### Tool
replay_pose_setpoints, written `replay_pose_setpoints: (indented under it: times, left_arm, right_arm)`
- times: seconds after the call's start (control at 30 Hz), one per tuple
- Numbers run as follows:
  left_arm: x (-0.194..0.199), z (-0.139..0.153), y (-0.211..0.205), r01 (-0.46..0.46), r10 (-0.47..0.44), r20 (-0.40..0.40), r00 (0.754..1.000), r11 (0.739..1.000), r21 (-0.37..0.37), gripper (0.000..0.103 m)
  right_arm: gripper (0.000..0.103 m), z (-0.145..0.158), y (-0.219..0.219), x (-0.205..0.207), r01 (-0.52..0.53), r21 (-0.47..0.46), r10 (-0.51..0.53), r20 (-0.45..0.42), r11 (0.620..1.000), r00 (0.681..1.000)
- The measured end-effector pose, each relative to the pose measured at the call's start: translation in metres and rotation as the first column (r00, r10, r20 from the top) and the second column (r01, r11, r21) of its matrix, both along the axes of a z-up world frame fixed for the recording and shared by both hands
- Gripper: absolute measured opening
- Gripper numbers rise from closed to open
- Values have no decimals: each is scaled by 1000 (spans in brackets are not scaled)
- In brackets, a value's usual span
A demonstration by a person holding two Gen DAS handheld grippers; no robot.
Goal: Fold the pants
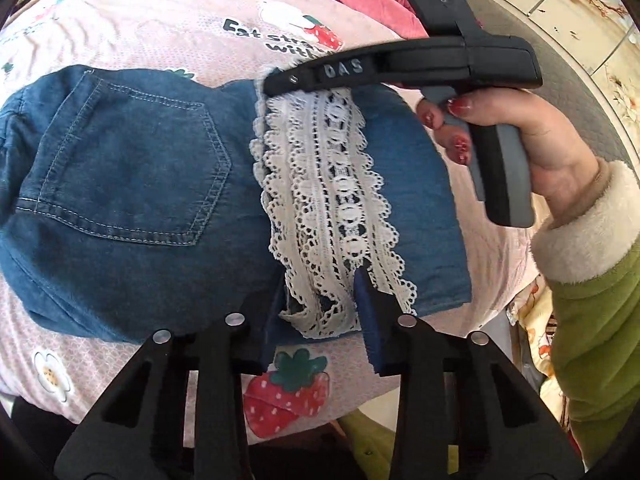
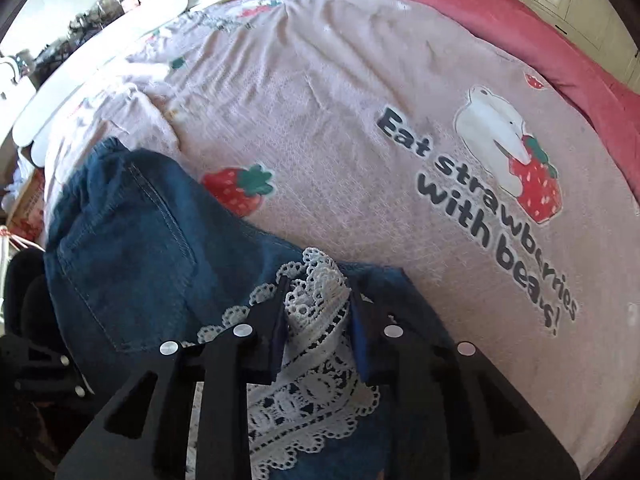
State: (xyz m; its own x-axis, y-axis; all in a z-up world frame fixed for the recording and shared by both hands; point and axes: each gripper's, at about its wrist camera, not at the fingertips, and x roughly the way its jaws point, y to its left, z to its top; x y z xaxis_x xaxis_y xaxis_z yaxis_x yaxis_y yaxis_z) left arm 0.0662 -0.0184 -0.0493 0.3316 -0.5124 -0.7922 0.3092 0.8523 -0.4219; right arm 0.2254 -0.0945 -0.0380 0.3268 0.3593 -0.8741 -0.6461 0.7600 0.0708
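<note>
Blue denim pants (image 1: 120, 184) with a back pocket lie folded on the pink strawberry blanket (image 1: 160, 20). A white lace hem (image 1: 328, 200) runs across the top layer. My left gripper (image 1: 320, 304) sits at the near end of the lace, its fingers on either side of the hem, a wide gap between them. My right gripper (image 2: 316, 312) straddles the far end of the lace (image 2: 316, 320), fingers apart with bunched lace between them. The right gripper also shows in the left wrist view (image 1: 276, 80), held by a hand (image 1: 520, 136).
The blanket (image 2: 360, 120) bears a bear print and the words "Eat strawberries with bears". A darker pink quilt (image 2: 520, 32) lies along the far side. A white counter with clutter (image 2: 100, 28) stands beyond the bed. The bed's near edge is just below my left gripper.
</note>
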Motion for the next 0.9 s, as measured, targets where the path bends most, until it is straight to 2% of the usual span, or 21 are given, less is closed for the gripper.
replay_pose_setpoints:
  times: [0.07,0.17,0.23,0.3,0.4,0.53,0.63,0.77,0.9]
  left_arm:
    - [-2,-1,0,-1,1,-6,1000,1000,3,25]
    - [-3,-8,7,-17,17,-43,999,1000,-22,25]
    - [-1,-10,9,-23,21,-50,999,999,-38,25]
    - [-3,-9,11,-25,23,-49,999,999,-46,25]
    - [-5,-4,13,-19,17,-42,999,999,-50,29]
    - [-3,12,22,-19,20,21,1000,999,-43,37]
    - [-8,25,26,-35,38,81,996,999,-31,40]
    - [-15,42,3,10,-5,136,991,999,-35,40]
    - [-15,33,-32,70,-70,143,987,998,4,40]
  right_arm:
    - [25,1,6,0,-6,35,6,-1,999,1000]
    - [26,-13,20,0,-18,-38,19,18,999,1000]
    - [28,-14,17,-1,-11,-31,12,22,999,1000]
    - [41,-1,4,-3,21,26,-22,37,999,999]
    - [47,26,-28,-15,71,127,-82,89,989,993]
    - [48,46,-70,-32,140,164,-162,133,977,978]
    - [48,46,-92,-40,180,166,-202,122,970,972]
    - [47,37,-90,-46,164,190,-182,78,968,980]
    - [47,18,-79,-41,160,171,-168,32,972,985]
